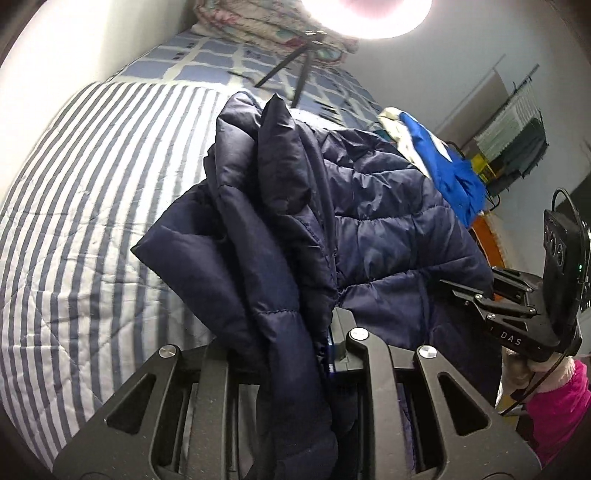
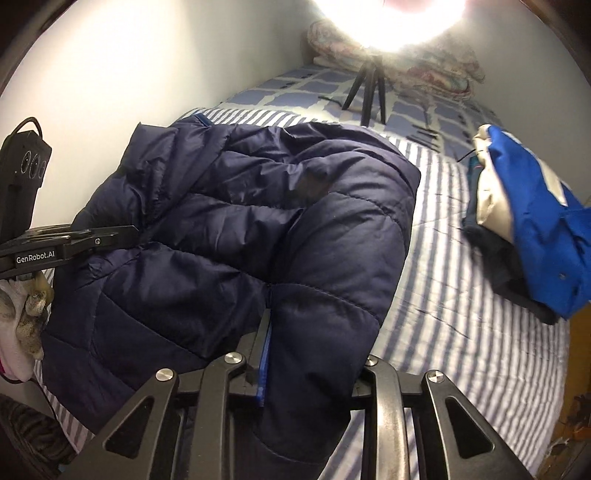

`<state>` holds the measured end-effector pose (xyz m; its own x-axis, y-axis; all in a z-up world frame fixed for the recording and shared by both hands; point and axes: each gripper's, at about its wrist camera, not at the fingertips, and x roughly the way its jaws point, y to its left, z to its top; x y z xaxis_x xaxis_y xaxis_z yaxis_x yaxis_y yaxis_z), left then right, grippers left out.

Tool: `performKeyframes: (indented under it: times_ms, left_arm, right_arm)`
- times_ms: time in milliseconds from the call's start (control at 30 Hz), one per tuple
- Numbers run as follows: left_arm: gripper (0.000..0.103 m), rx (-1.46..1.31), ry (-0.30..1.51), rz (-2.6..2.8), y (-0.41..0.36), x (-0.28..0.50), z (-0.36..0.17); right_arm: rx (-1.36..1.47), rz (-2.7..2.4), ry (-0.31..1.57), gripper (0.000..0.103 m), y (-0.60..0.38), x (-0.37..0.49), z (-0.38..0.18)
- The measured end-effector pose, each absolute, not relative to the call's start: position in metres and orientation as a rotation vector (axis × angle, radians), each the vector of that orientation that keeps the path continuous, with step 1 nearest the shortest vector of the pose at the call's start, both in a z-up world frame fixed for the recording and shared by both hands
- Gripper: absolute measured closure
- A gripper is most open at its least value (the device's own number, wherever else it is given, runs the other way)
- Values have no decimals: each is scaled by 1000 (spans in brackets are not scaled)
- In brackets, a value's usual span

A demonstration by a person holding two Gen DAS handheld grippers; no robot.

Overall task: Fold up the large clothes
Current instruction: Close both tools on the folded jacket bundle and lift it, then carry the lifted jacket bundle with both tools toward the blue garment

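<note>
Your left tool [image 1: 325,347] is clamped on a bunched fold of the navy puffer jacket [image 1: 369,206]. Your right tool [image 2: 280,354] is clamped on the jacket's edge beside its blue zipper tape [image 2: 264,365]. The jacket hangs between both tools, draping onto the striped bed [image 2: 461,295]. A blue garment pile [image 2: 524,221] lies well apart.

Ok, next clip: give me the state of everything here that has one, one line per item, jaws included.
Navy puffer jacket: bunched on the bed, near edge lifted by both grippers.
Left gripper: jaws shut on jacket fabric.
Right gripper: jaws shut on the jacket hem.
Blue and white garment: crumpled in a heap on the bed, untouched.
Ring light: switched on.
Tripod: standing upright on the bed.
</note>
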<state>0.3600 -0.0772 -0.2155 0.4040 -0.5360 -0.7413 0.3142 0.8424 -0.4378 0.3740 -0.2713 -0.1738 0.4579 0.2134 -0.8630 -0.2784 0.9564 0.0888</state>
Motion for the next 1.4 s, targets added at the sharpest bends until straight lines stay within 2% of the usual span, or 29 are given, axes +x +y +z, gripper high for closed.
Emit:
performKeyframes:
  times_ms: [467,800,1200,1400]
  left_arm:
    - [84,-153,897,-671,-165,342,-162]
    - [84,-116,848,-746,-229,349,-141]
    - [84,-26,761,-812,-319,388,-117]
    - [84,-8,673,-858,-381,432,-98]
  right_arm:
    - [-124,186,942,79,-345,323,-128]
    - [-165,105,896,80,-397,310,-104]
    - [-222,-19,838,80,-461,331,-77]
    - [-273,-117,779,80,-506,366,-57]
